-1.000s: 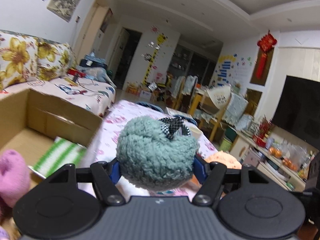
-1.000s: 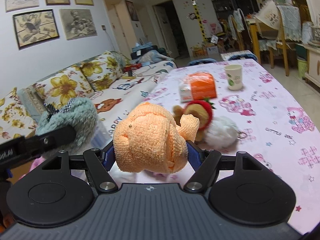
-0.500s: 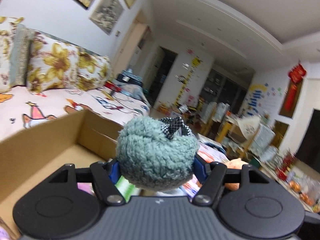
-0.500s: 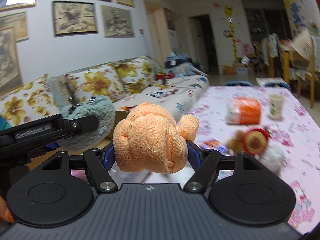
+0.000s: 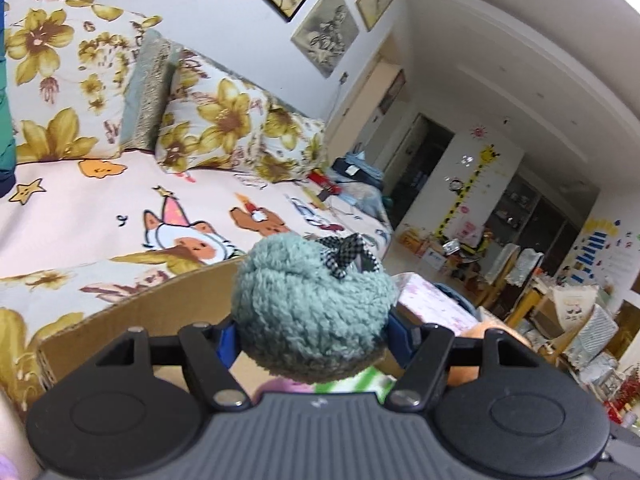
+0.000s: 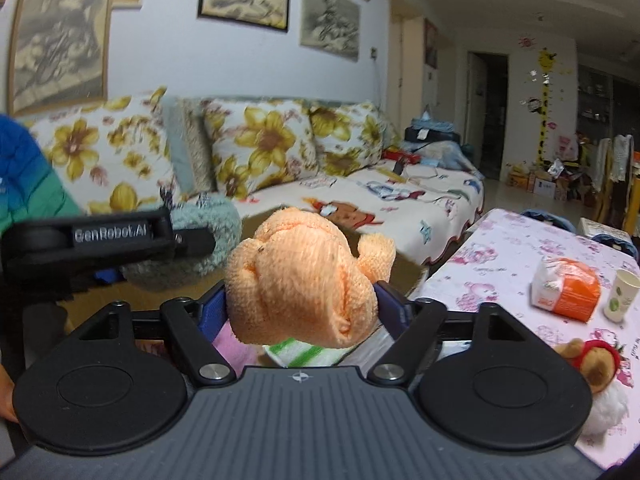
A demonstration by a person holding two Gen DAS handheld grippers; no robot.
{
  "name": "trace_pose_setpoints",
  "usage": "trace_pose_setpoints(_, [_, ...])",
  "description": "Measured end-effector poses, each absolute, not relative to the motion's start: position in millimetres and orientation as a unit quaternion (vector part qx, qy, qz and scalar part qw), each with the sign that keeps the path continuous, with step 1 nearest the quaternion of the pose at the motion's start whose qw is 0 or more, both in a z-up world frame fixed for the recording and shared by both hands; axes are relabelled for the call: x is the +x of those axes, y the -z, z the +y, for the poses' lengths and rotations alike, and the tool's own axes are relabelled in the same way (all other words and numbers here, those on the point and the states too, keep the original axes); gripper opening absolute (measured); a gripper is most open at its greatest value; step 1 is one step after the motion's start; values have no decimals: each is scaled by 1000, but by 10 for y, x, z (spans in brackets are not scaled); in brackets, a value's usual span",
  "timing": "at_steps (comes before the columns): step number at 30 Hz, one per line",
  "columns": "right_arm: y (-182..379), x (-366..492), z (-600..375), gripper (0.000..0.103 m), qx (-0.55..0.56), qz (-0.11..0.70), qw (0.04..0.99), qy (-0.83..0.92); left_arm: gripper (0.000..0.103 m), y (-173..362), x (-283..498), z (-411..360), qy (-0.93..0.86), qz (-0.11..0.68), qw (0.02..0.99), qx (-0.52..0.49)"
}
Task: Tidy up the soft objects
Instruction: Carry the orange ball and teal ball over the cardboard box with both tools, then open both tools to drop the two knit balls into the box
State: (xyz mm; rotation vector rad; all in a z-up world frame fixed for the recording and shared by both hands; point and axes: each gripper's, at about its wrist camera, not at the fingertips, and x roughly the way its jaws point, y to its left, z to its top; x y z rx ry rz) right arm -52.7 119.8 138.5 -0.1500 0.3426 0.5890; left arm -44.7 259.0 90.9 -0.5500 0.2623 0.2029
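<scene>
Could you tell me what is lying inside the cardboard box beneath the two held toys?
Inside the cardboard box a green-striped cloth and something pink show; the orange toy covers the rest.

Both bundles swung over to the box

The left tongs (image 5: 314, 330) carried the fuzzy teal knitted ball (image 5: 312, 308) from above the worktop (image 6: 520, 264) to over the brown cardboard box (image 5: 132, 320). The right tongs (image 6: 304, 304) followed, and have just been opening around the orange terry-cloth bundle (image 6: 300, 276), a gap now showing on its right.

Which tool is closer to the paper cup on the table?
Right. The right tool, around the orange towel toy, has the paper cup off to its side; the left tool sits beyond it, farther away.
</scene>
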Motion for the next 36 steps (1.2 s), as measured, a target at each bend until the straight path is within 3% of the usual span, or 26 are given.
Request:
trace_pose_setpoints(9, [-1453, -737, 888, 101, -28, 170, 952, -254, 93, -931, -488, 2509, -112, 130, 956, -236])
trace_pose_setpoints(29, [-1327, -1054, 367, 101, 69, 195, 963, -172, 95, -1051, -406, 2069, -53, 113, 983, -135])
trace_pose_setpoints(36, [-1322, -1035, 359, 102, 86, 199, 965, -147, 102, -1044, -339, 1846, -30, 122, 987, -102])
